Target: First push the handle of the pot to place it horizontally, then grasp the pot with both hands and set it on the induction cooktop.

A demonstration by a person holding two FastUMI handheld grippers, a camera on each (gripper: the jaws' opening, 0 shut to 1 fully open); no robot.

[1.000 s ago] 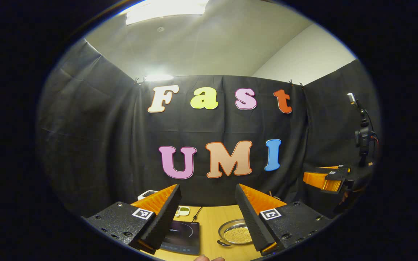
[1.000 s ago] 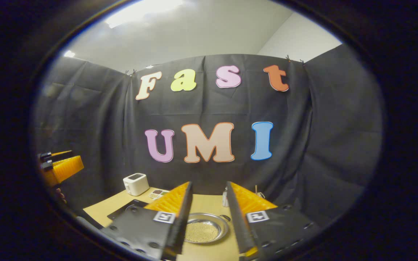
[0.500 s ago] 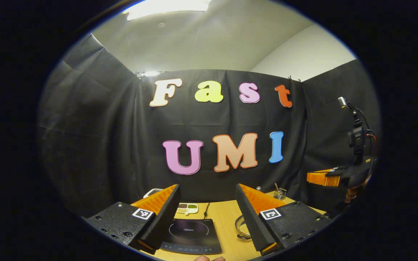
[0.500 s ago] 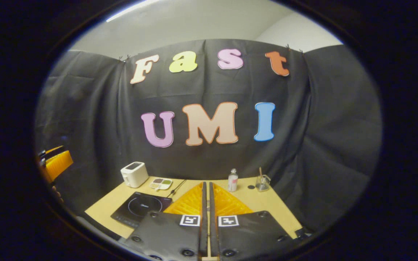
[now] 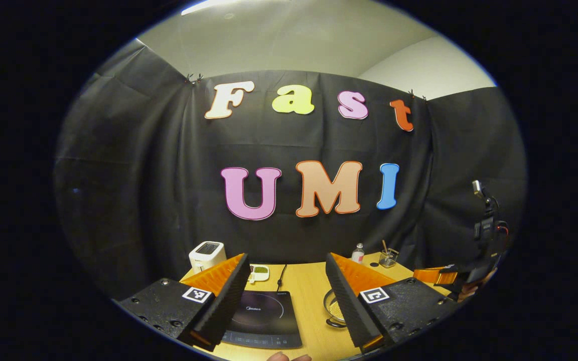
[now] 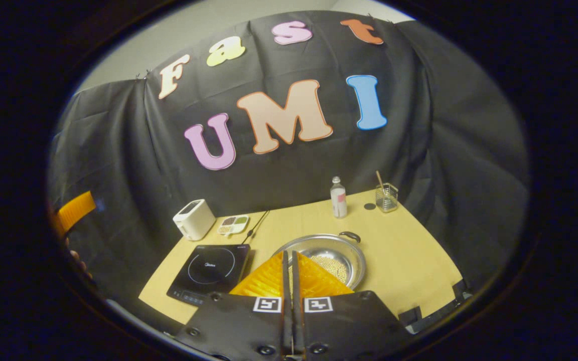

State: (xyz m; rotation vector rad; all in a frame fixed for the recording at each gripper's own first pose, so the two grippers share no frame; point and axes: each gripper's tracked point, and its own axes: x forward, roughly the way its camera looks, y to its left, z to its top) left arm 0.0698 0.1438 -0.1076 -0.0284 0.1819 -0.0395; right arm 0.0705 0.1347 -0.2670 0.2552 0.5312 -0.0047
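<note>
- Left gripper (image 5: 286, 301): jaws spread wide, nothing between the fingers; it is held above the near edge of the table (image 5: 311, 301), clear of everything on it.
- Right gripper (image 6: 289, 273): fingers closed flat against each other with nothing between them; held above the table, with the near rim of the pot behind the tips in the right gripper view. Contact with the pot cannot be confirmed.
- In the left gripper view, the right gripper appears at far right, well apart from the left one.
- Pot (image 6: 336, 255): a shallow metal pan standing upright on the table, to the right of the cooktop and not on it. It holds small pale beads. One dark handle (image 6: 350, 235) shows at the far rim, toward the back right. In the left gripper view the pot is partly hidden behind the left gripper's right finger.
- Cooktop (image 6: 211, 273): a flat black slab, lying on the table just beside the pot with a narrow strip of bare wood between them; nothing rests on it. A cord (image 6: 258, 225) runs from its back edge toward the wall.
- Behind the cooktop: a white toaster (image 6: 193, 219) and a small divided dish (image 6: 233, 224).
- Back right of the table: a small bottle (image 6: 338, 198) and a glass cup (image 6: 387, 196) with a stick in it.
</note>
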